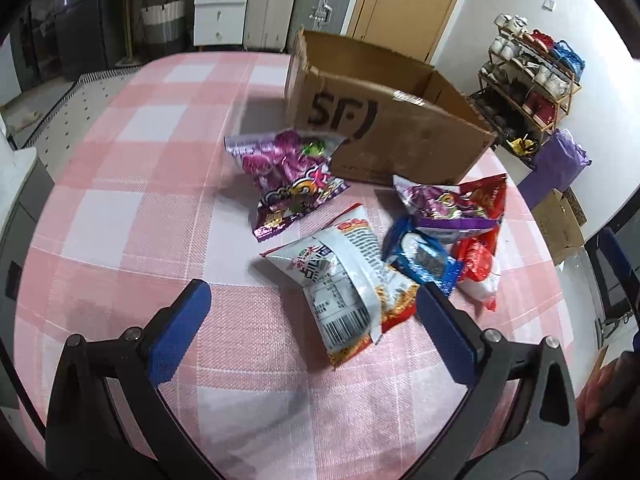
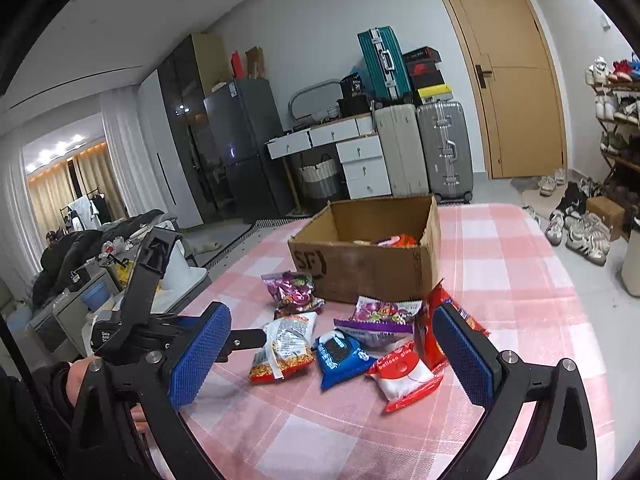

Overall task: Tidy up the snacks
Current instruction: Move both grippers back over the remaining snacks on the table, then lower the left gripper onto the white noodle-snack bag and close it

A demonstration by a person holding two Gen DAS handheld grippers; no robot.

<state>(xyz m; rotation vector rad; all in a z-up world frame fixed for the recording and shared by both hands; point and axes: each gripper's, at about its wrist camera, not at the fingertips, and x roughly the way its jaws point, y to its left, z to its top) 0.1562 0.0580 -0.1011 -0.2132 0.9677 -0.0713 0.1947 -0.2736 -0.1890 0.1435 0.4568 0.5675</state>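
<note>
Table: We see a pink-and-white checked tablecloth point(image 1: 132, 216) covering the surface, with snacks scattered at its middle and a box behind them.

Box: An open cardboard box point(image 1: 384, 136) marked "SF" stands at the far side of the snack pile; from the right wrist view we make out a few packets already lying inside it point(image 2: 394, 240).

Left gripper point(image 1: 310, 320): We find it released, its blue-padded jaws spread wide and hovering above the cloth, holding nothing. The white-and-red noodle packet point(image 1: 344, 280) lies between and just beyond the fingertips, near the right-hand pad.

Right gripper point(image 2: 332, 356): Also released, jaws wide apart above the near edge of the pile, gripping nothing.

Snacks near the box: A purple candy bag point(image 1: 292, 176) rests just in front of the box's left corner. A second purple bag point(image 1: 444, 208) lies to the right, overlapping a tall red packet point(image 1: 486, 200).

Snacks nearer us: A blue cookie packet point(image 2: 340, 354) sits between the noodle packet and a red-and-white packet point(image 2: 404, 376), which lies at the right of the pile.

Person: A hand point(image 2: 80, 380) in a dark sleeve holds the left gripper's handle at the left edge of the right wrist view.
</note>
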